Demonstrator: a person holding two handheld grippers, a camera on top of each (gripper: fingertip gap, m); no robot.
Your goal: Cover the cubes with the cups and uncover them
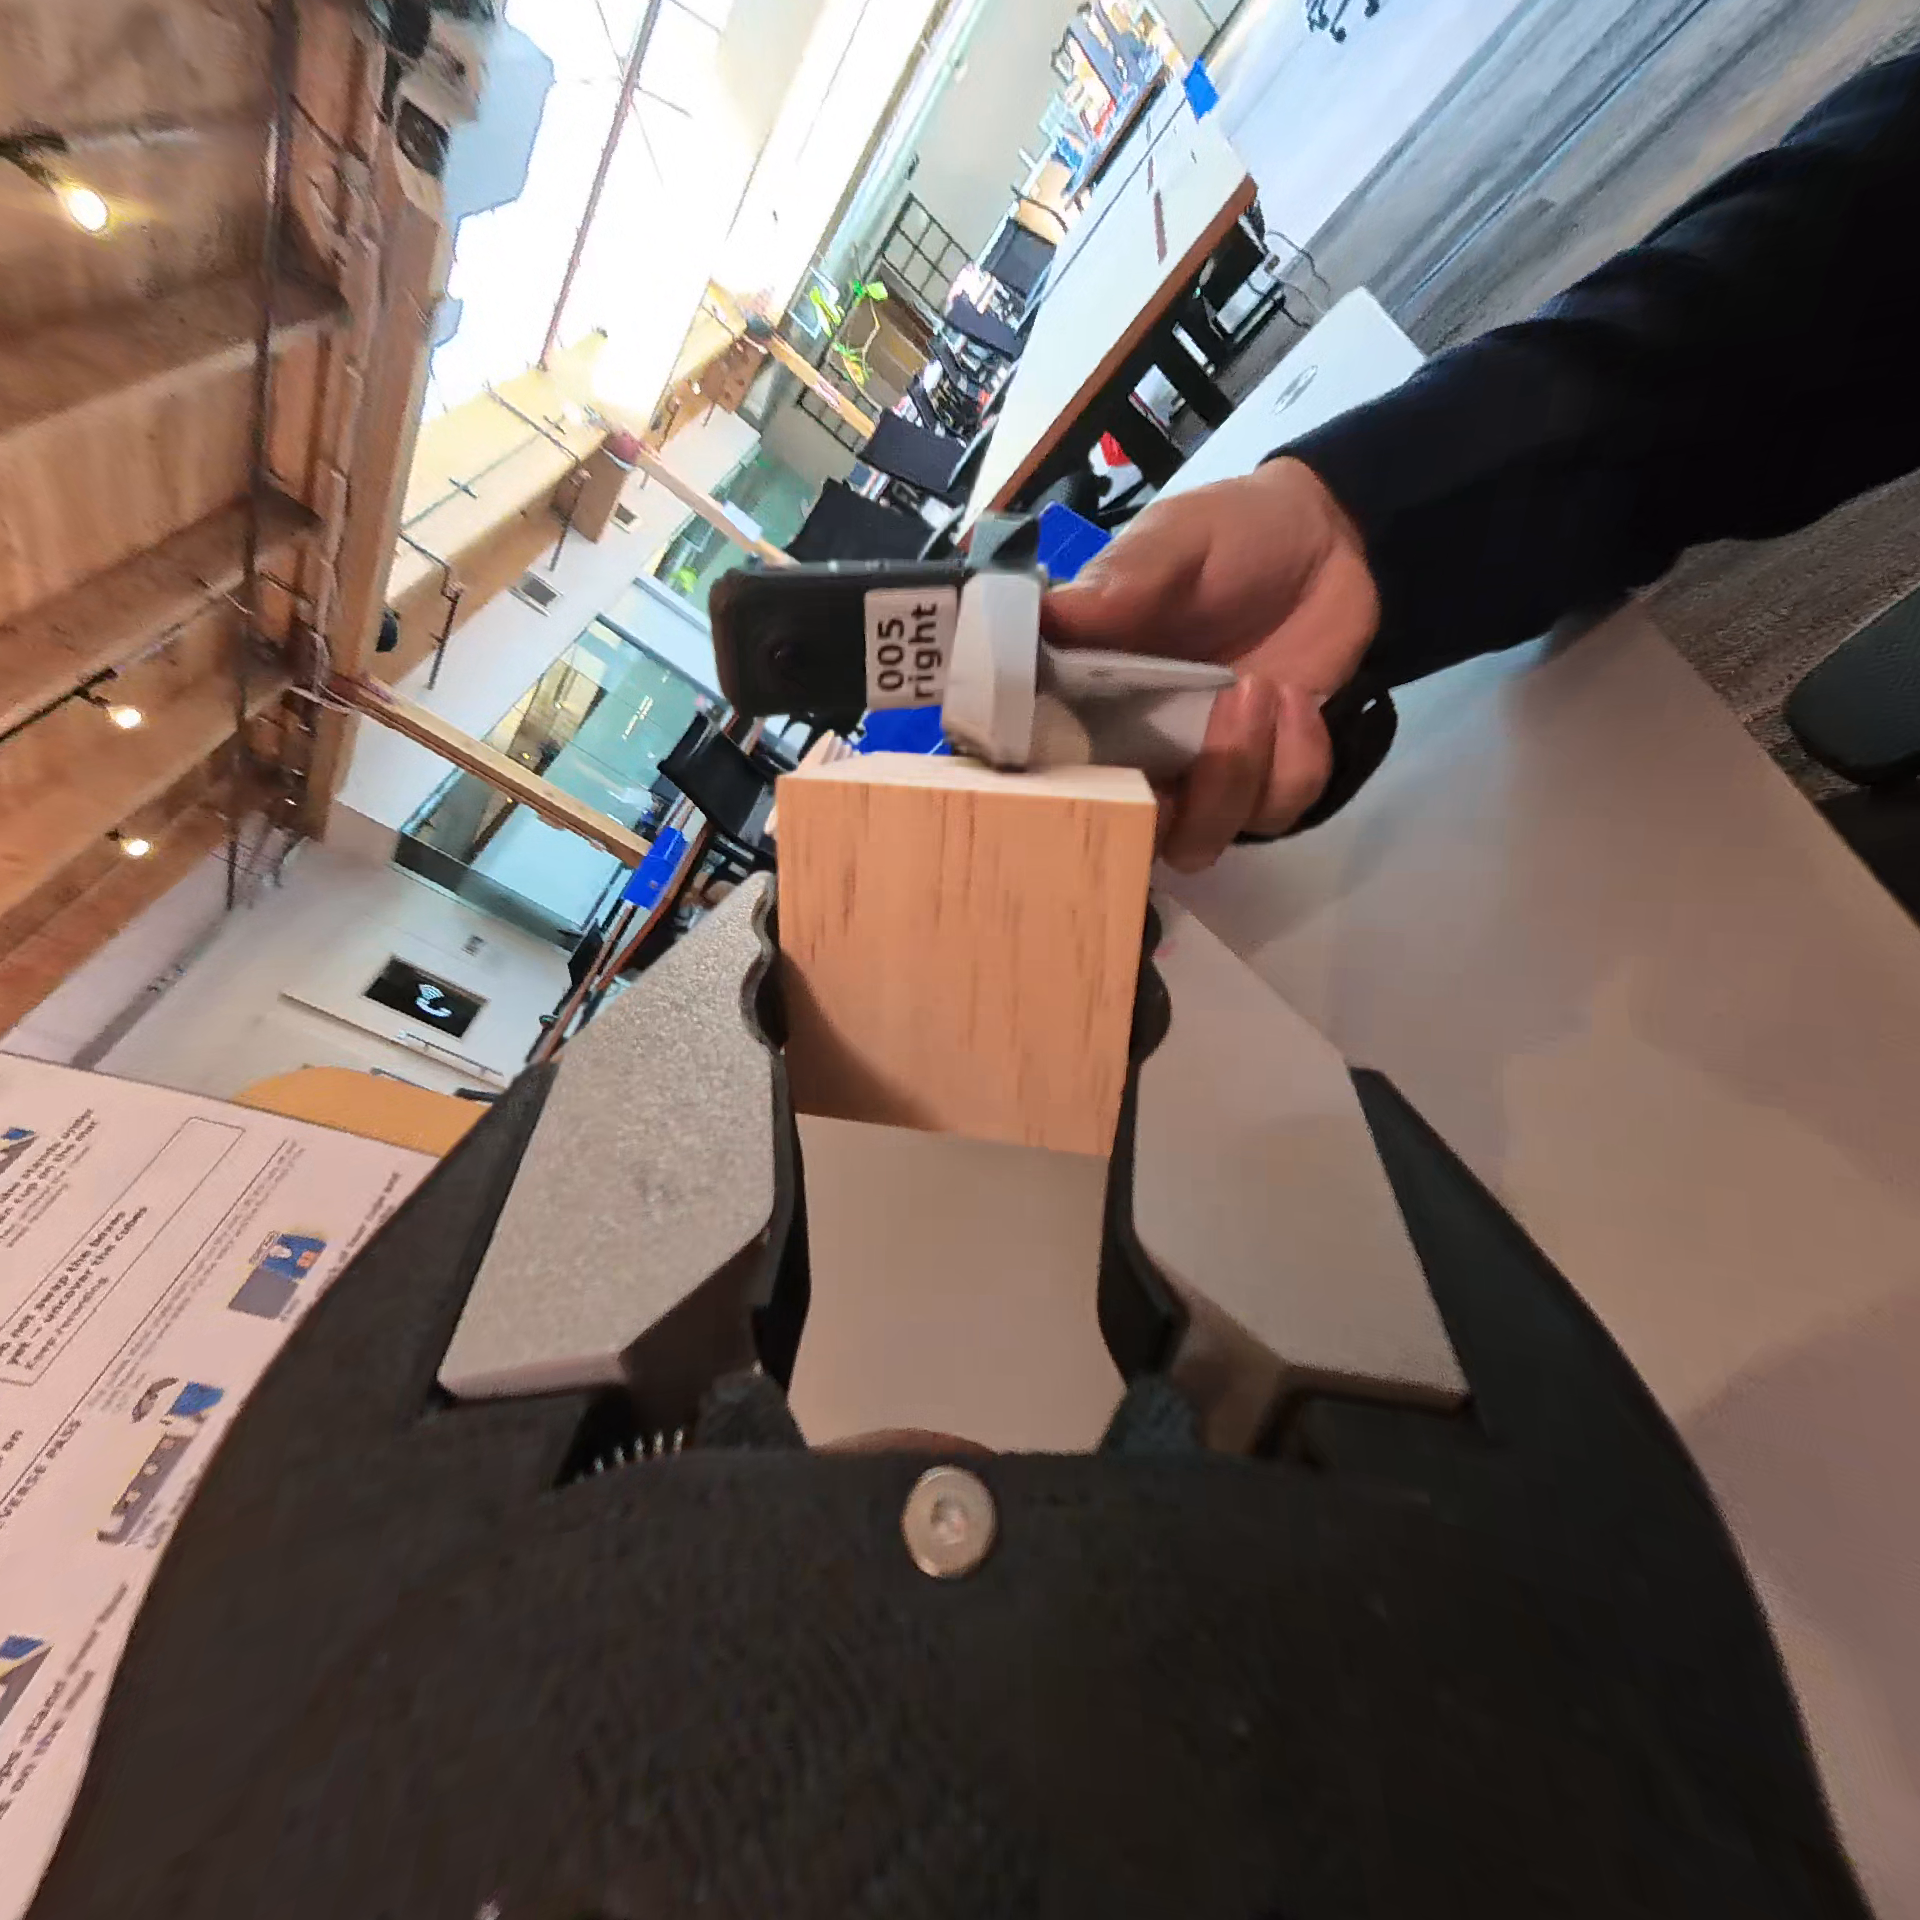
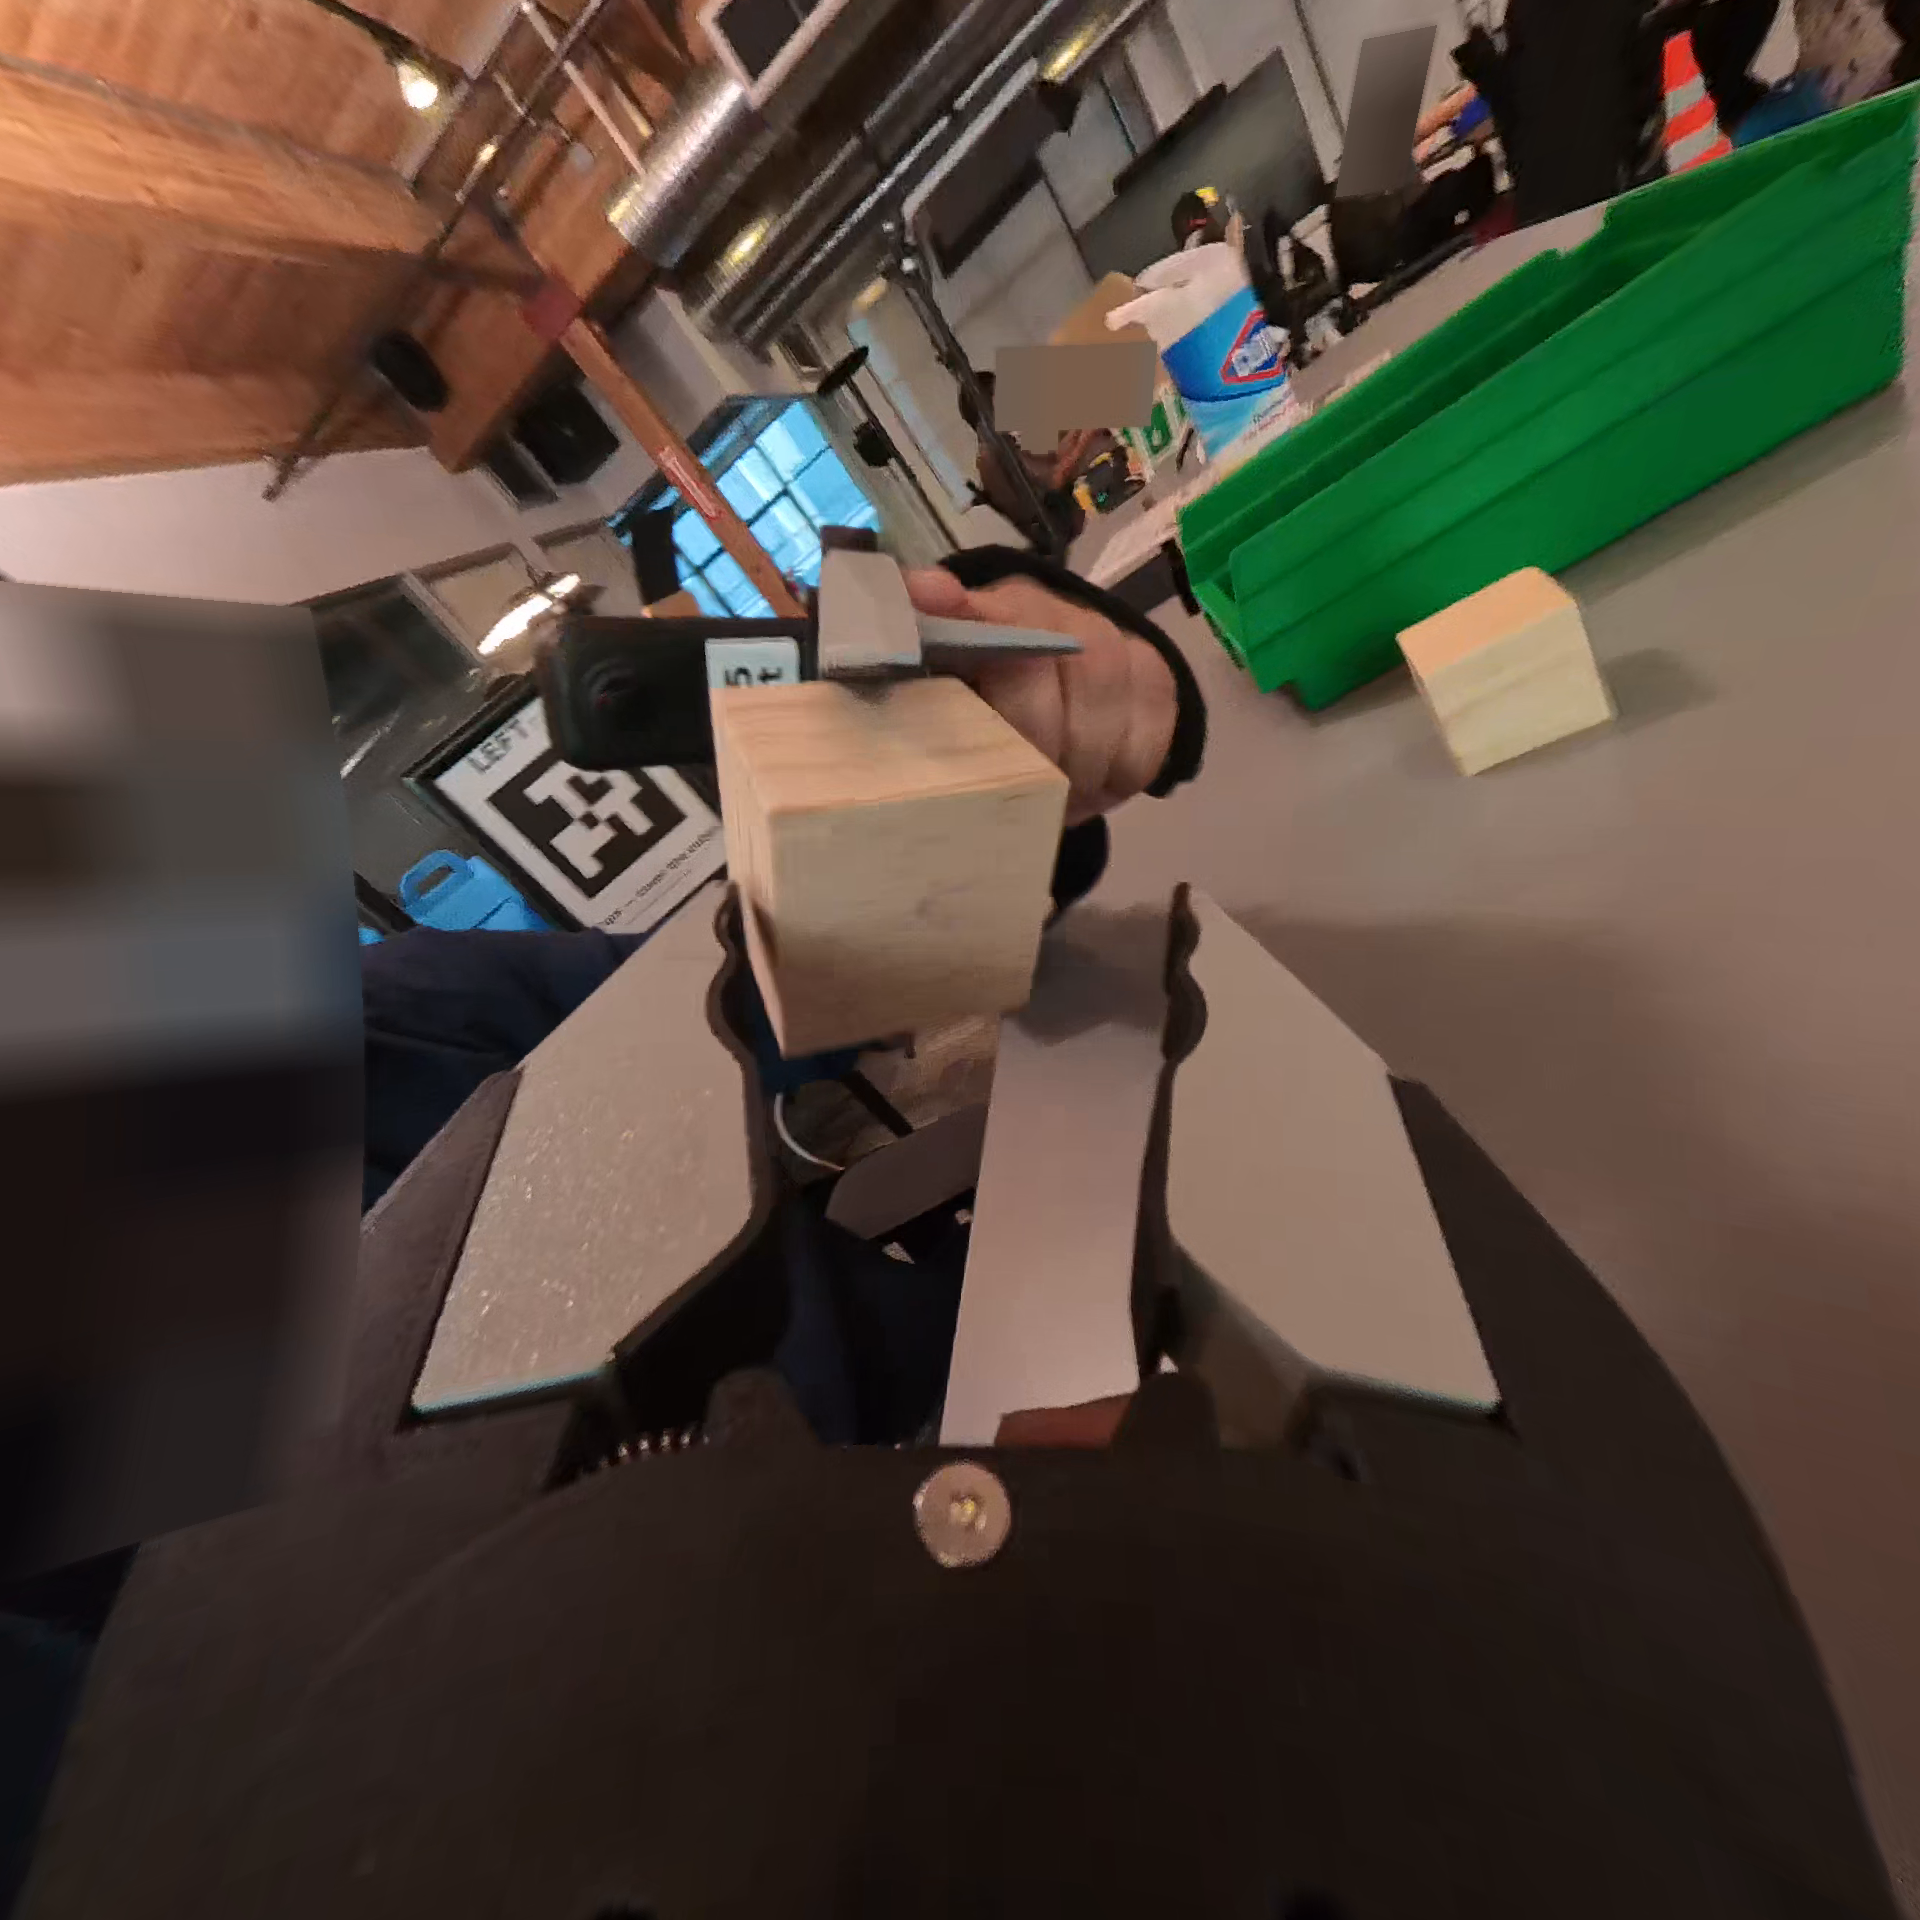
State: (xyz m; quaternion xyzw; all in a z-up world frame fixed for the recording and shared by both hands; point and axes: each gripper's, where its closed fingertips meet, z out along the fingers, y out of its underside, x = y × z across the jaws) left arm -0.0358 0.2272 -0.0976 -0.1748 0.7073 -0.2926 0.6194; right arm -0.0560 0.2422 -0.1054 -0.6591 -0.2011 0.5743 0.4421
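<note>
Cube (image 1: pixel 961 945) sat pinched in our left gripper (image 1: pixel 961 966); right gripper (image 2: pixel 956 966) stood spread (one pad seemingly touching). We judged a level, gentle set-down best.

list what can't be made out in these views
Left wrist view: the light wooden cube in the left gripper hides the right gripper's fingers.
Right wrist view: the same cube hides the left gripper's fingers.
Right wrist view: the green plastic bin is cut off by the right edge.
Cups: none in either view.

Green bin (image 2: pixel 1558 416) and loose cube (image 2: pixel 1507 670) obstruct the table (image 2: pixel 1558 935).
</note>
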